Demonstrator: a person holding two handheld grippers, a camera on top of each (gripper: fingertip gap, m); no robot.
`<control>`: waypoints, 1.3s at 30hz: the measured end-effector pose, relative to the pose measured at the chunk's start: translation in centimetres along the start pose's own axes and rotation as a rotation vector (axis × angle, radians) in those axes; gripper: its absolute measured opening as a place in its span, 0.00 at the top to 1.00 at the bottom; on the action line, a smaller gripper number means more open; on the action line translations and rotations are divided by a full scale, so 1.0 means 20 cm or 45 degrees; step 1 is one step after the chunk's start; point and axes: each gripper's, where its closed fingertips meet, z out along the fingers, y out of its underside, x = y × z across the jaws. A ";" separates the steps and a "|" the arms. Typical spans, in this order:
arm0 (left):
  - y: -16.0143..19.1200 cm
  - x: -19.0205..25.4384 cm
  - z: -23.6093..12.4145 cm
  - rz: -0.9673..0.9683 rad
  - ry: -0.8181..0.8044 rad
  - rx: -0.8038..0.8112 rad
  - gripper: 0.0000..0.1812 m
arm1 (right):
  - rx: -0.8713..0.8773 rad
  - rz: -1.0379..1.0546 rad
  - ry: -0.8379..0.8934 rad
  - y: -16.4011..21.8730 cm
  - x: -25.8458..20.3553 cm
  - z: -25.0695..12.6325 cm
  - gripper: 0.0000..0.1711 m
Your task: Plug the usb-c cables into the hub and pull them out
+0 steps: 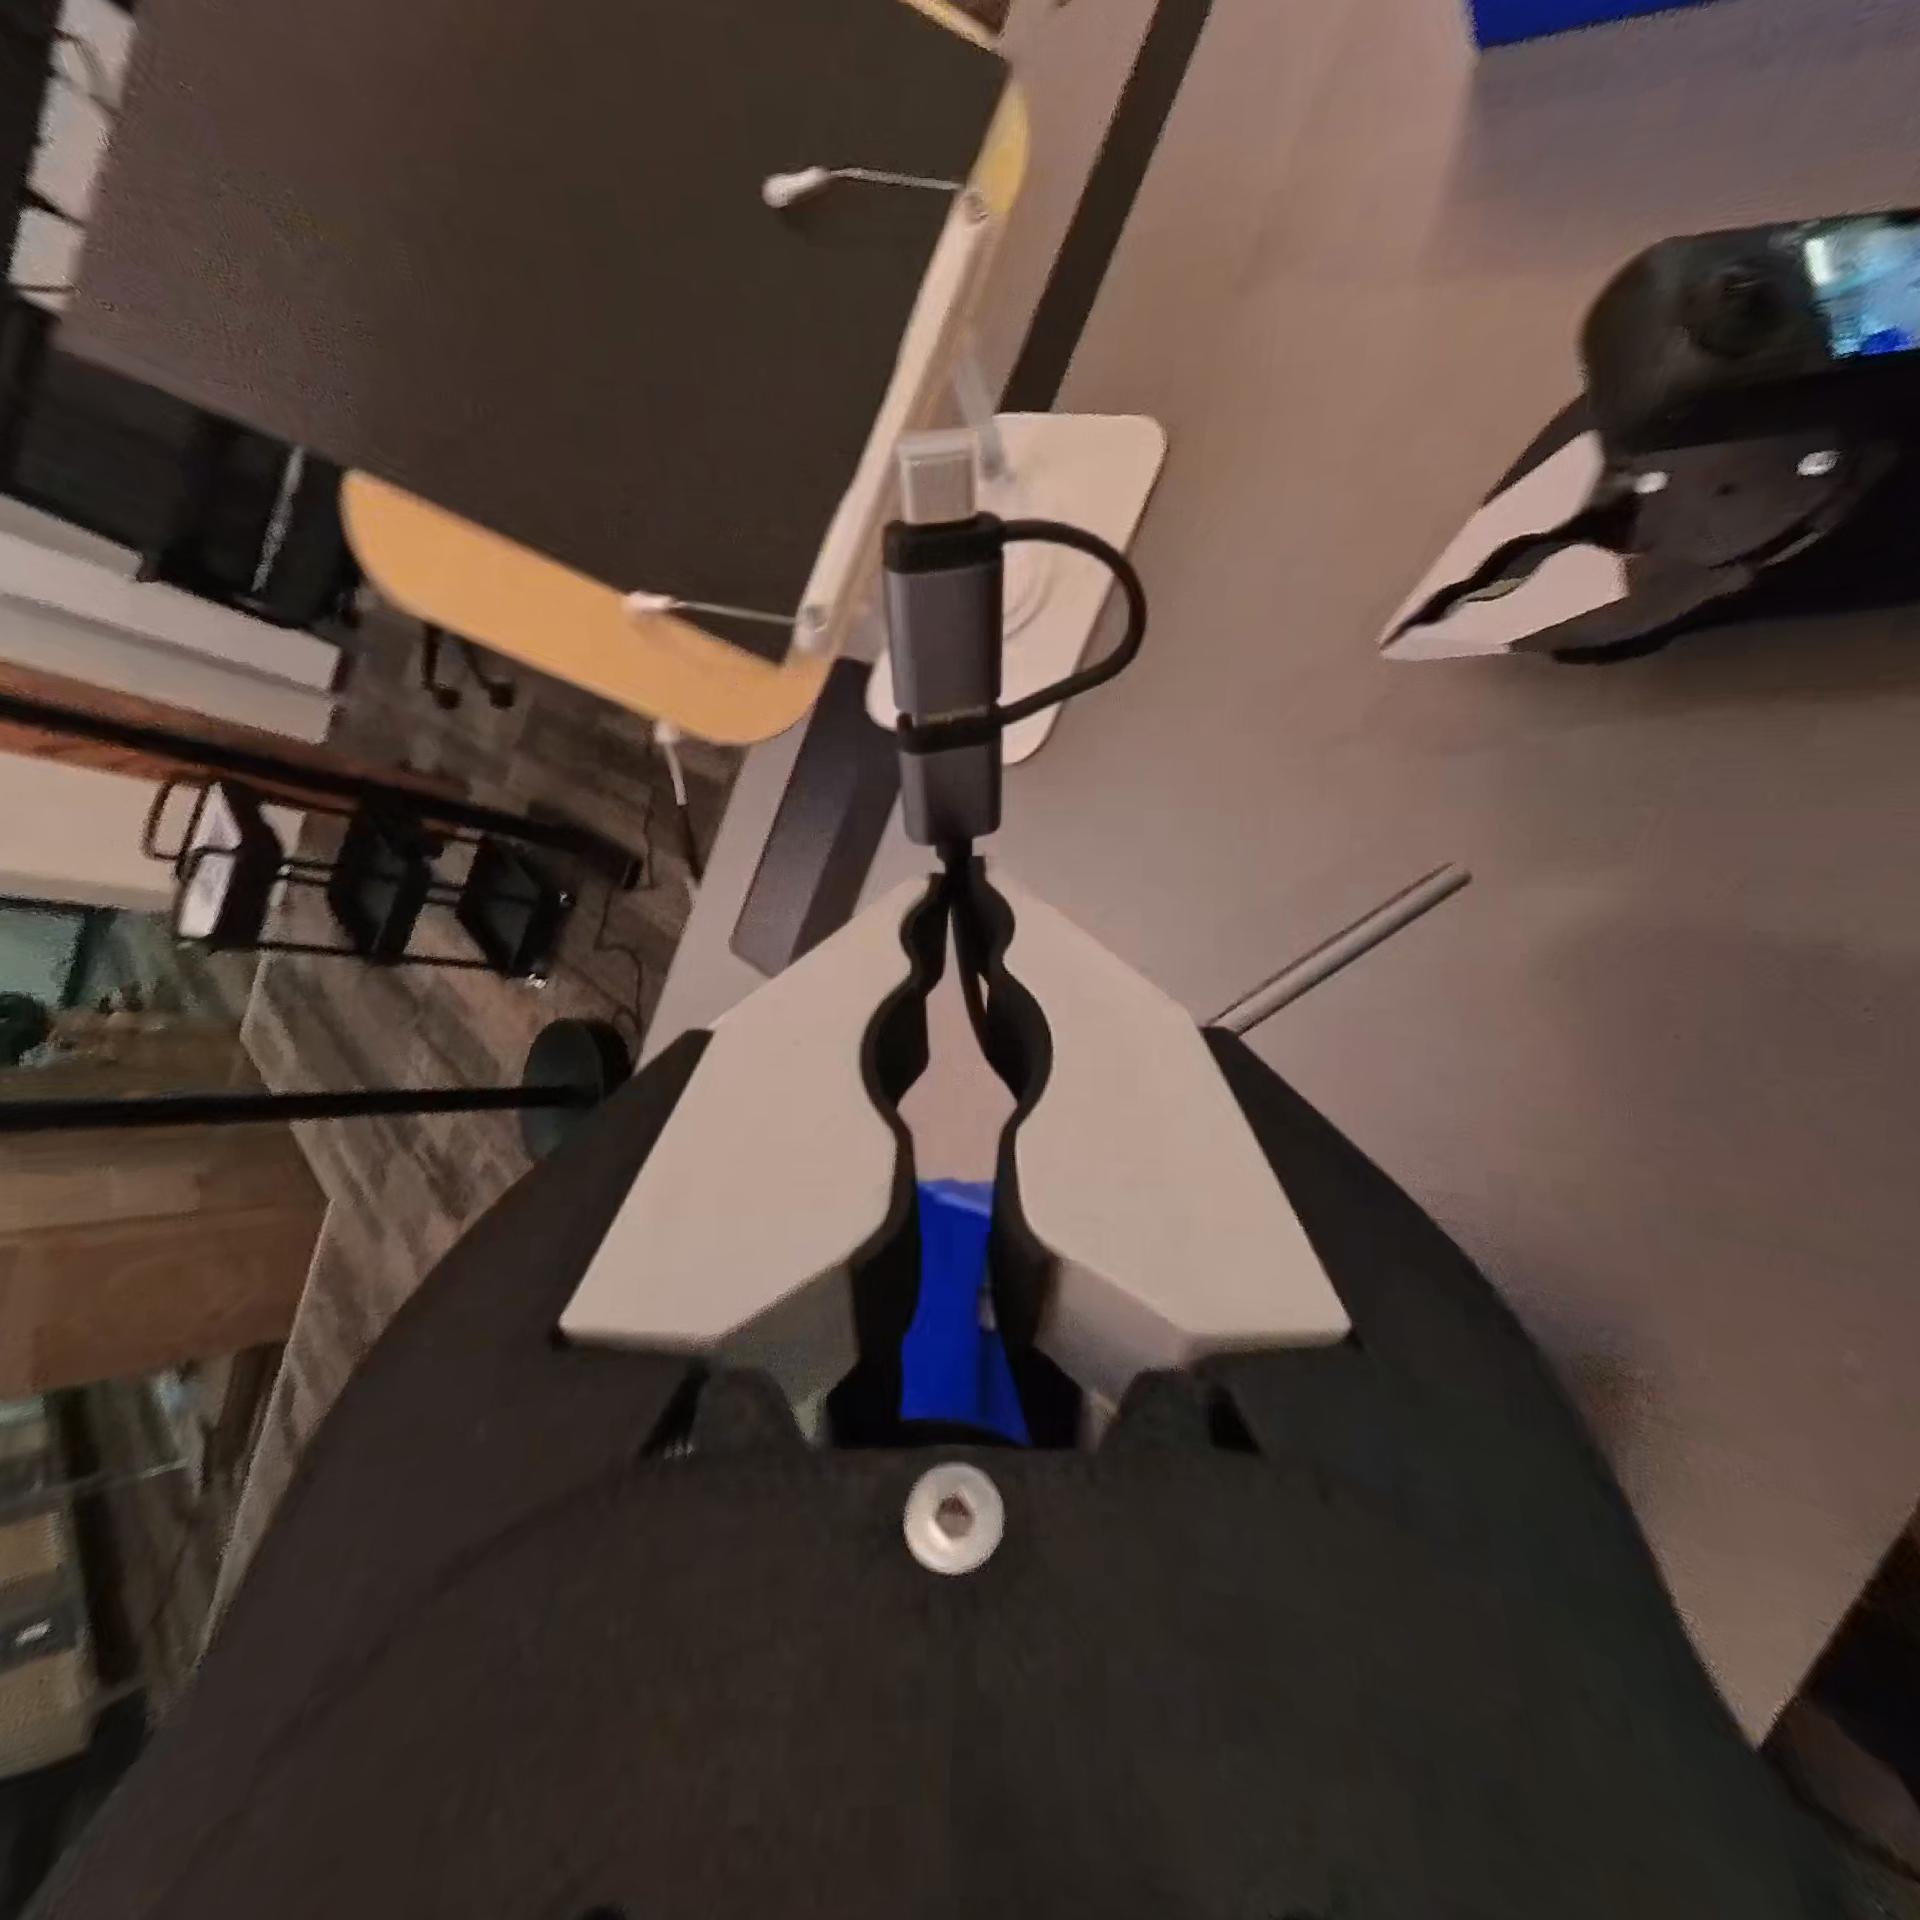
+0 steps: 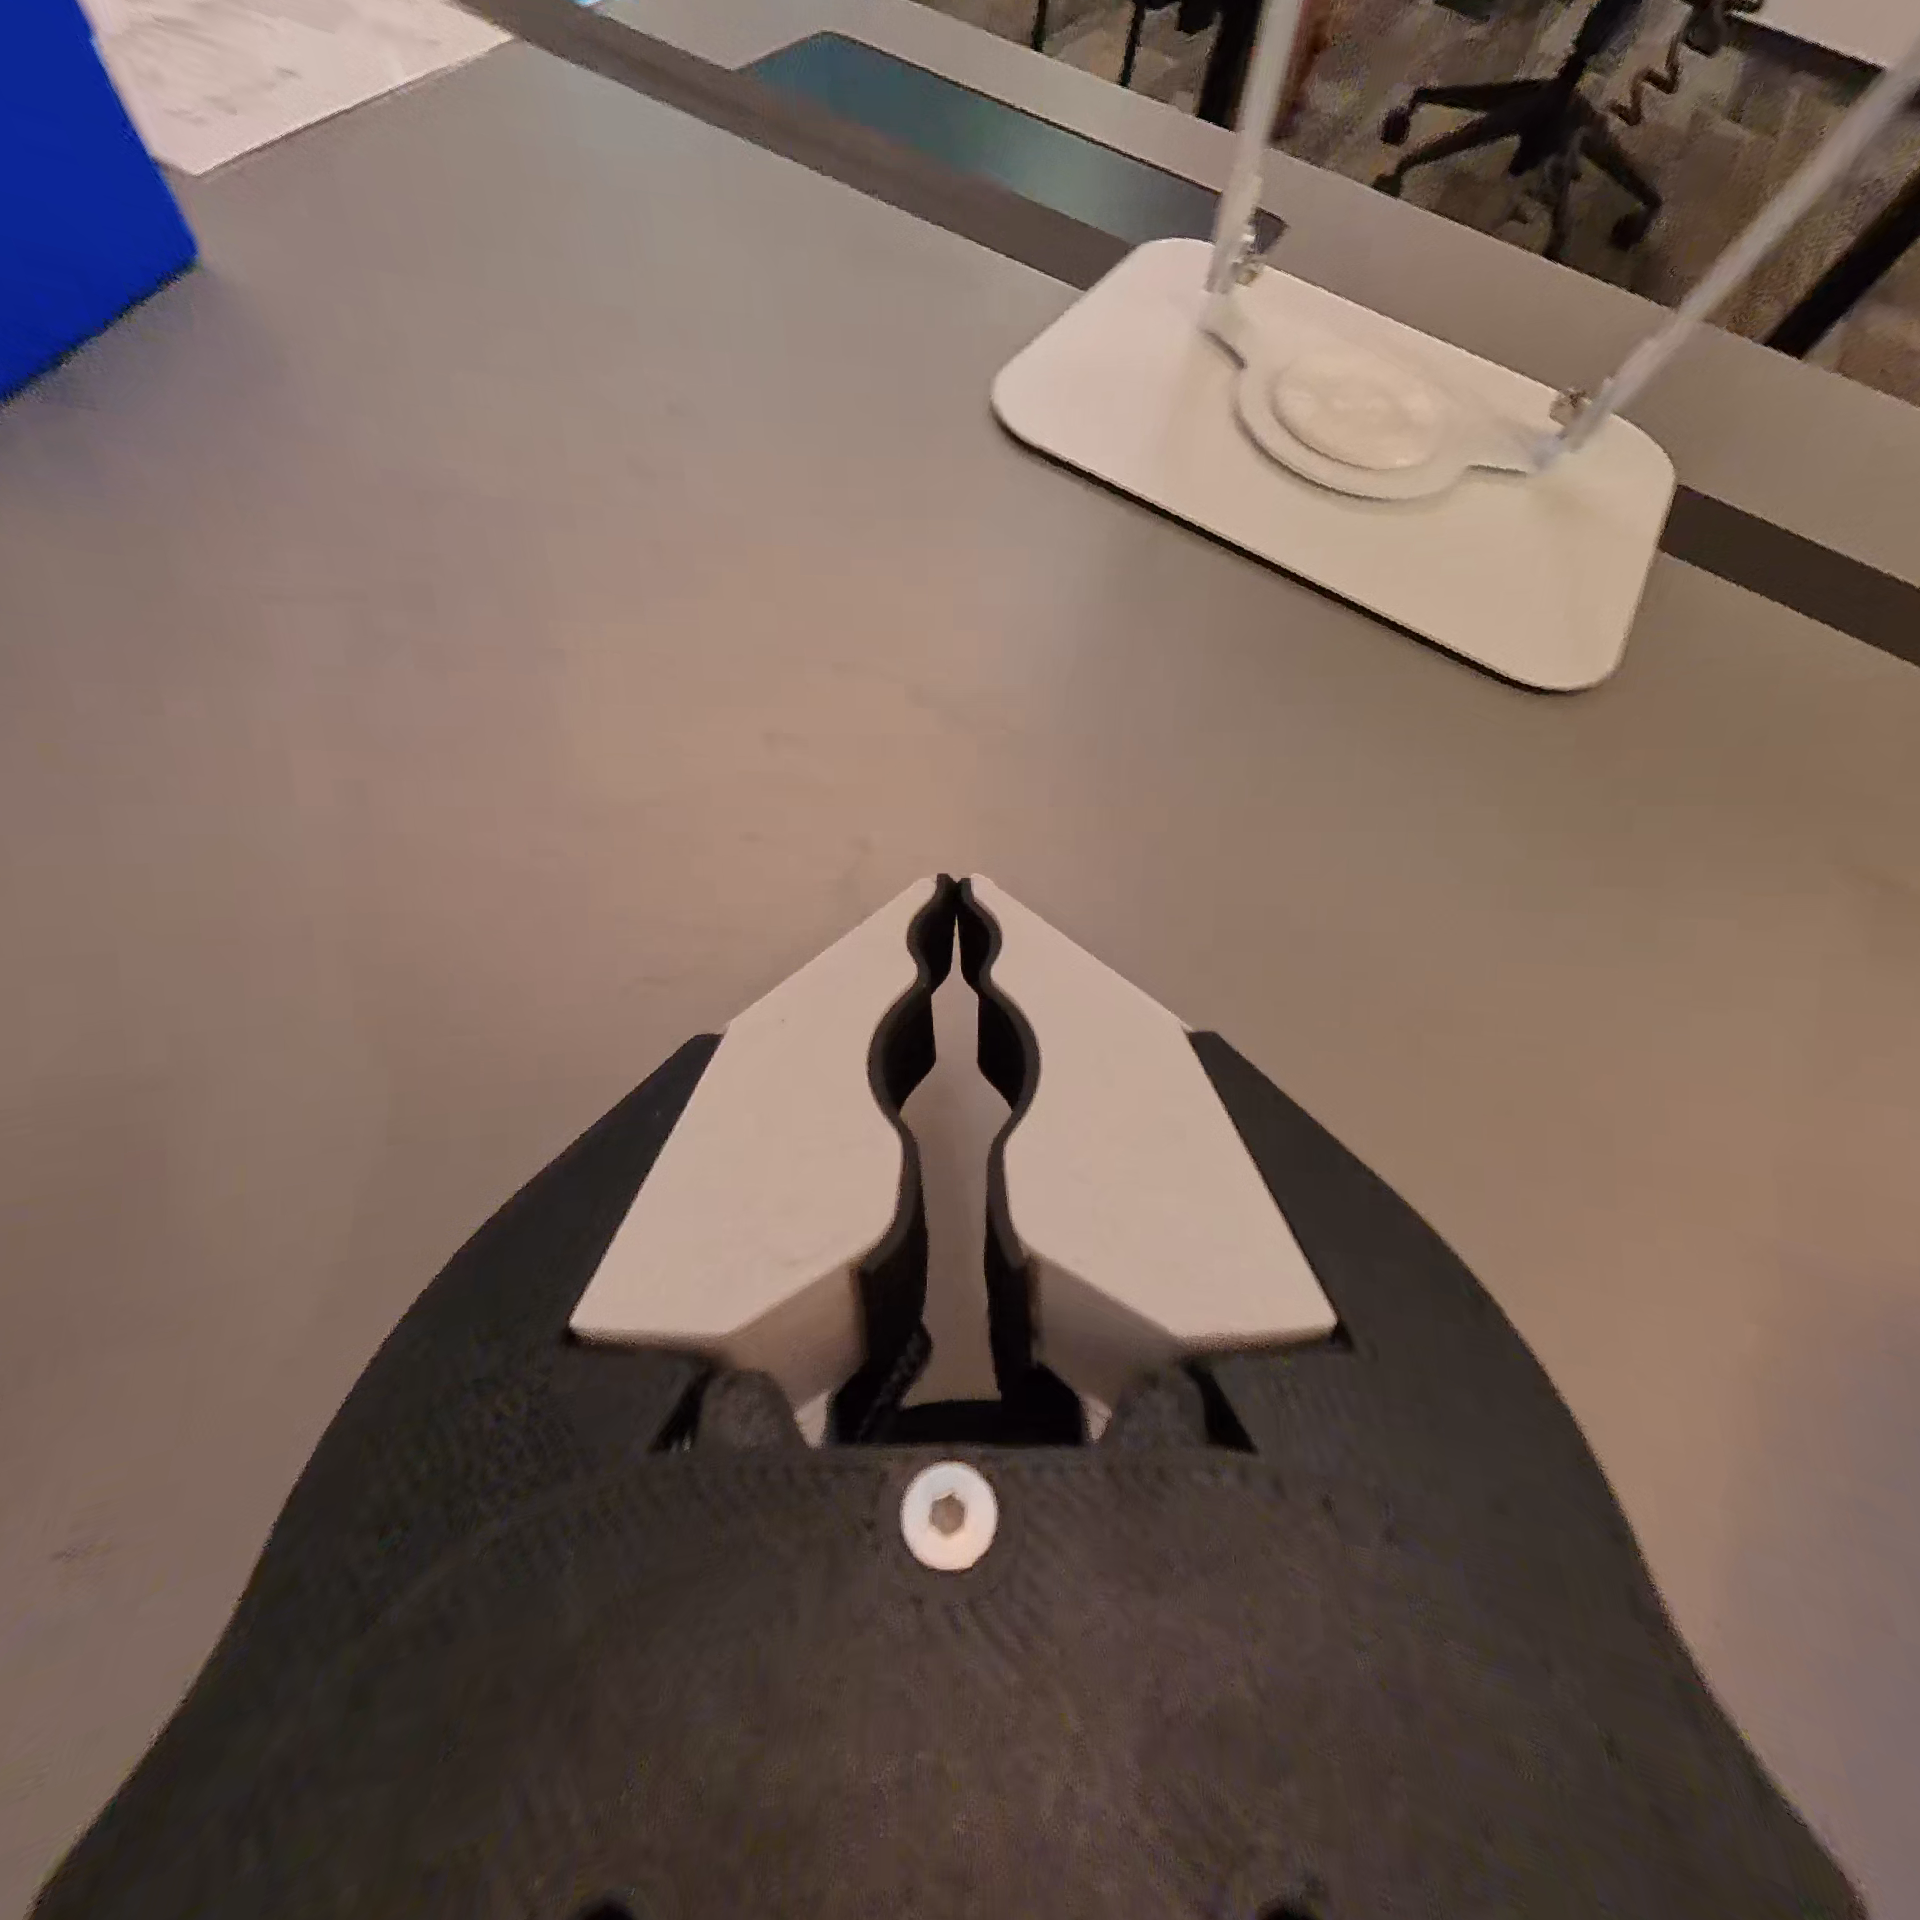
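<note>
In the left wrist view my left gripper is shut on the thin black cable of a usb-c plug. The grey plug sticks out straight beyond the fingertips, in the air above the grey table. It has a black tether loop at its side and a pale translucent tip. My right gripper is shut and empty, low over the table. It also shows at the upper right of the left wrist view. No hub shows in either view.
A white stand base with two clear rods sits on the table ahead right of my right gripper; it also shows behind the plug. A blue box stands far left. A grey rod lies by my left fingers. The table edge and office chairs lie beyond. Tip to tip, the grippers are about 35 cm apart.
</note>
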 end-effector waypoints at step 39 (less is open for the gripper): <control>0.47 0.65 0.61 0.092 0.354 -0.403 0.82 | 0.036 0.219 0.014 0.06 0.25 -0.05 1.00</control>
